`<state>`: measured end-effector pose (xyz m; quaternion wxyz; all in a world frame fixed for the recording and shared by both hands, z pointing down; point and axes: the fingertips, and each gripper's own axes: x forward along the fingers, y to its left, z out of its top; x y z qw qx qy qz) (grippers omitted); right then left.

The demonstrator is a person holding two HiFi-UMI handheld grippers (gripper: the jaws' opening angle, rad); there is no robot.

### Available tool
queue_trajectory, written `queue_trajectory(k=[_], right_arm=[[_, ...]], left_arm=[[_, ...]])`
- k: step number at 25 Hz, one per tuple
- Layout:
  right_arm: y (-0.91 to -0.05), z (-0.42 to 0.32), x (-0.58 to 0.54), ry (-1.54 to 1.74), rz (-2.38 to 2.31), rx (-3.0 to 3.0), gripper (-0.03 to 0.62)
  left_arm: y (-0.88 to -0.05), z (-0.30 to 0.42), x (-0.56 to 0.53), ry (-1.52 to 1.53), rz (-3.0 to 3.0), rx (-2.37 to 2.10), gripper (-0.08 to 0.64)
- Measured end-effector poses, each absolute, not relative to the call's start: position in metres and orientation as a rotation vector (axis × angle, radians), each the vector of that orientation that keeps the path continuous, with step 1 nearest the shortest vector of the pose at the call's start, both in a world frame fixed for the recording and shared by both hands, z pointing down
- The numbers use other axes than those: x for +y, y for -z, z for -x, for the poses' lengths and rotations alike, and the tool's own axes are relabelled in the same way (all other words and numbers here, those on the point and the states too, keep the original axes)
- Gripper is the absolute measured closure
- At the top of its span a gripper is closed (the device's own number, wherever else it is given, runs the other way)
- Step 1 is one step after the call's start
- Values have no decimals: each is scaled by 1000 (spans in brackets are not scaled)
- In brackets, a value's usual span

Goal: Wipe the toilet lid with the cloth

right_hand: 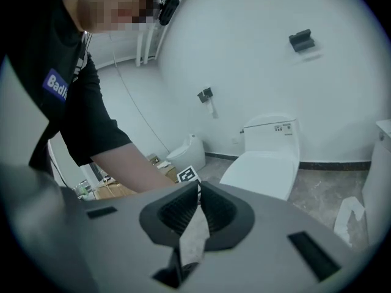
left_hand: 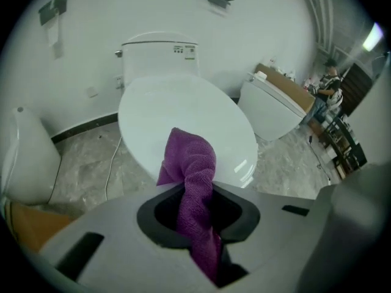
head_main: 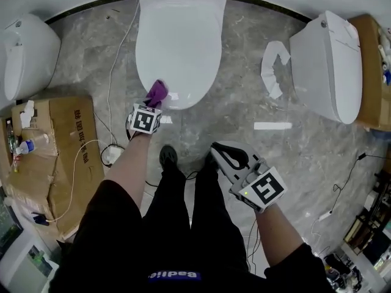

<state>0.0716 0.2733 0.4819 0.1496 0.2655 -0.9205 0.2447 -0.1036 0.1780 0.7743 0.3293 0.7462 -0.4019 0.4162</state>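
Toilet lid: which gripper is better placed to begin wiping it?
Left. The left tongs are shut on the purple cloth, which is at the front edge of the toilet lid. The right tongs are shut on nothing and sit back beside the person's legs, off the lid.

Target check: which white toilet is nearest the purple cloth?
The middle white toilet: purple cloth in left gripper lies at its front edge; left toilet and right toilet stand apart.
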Motion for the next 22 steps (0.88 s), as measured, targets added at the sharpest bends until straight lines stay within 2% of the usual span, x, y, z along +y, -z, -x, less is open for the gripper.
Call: queue_trajectory(k=[7, 12, 22], right_arm=[[-422, -33, 281, -710, -795, -2641, 557], [-372, -26, 294, -696, -778, -2642, 557], [-276, -31, 318, -543, -658, -2706, 557]], left_arm=[[-683, 138, 231, -906, -1976, -1047, 491], [-587, 123, 262, -764, -2102, -981, 491], [-386, 80, 284, -287, -2229, -1069, 491]])
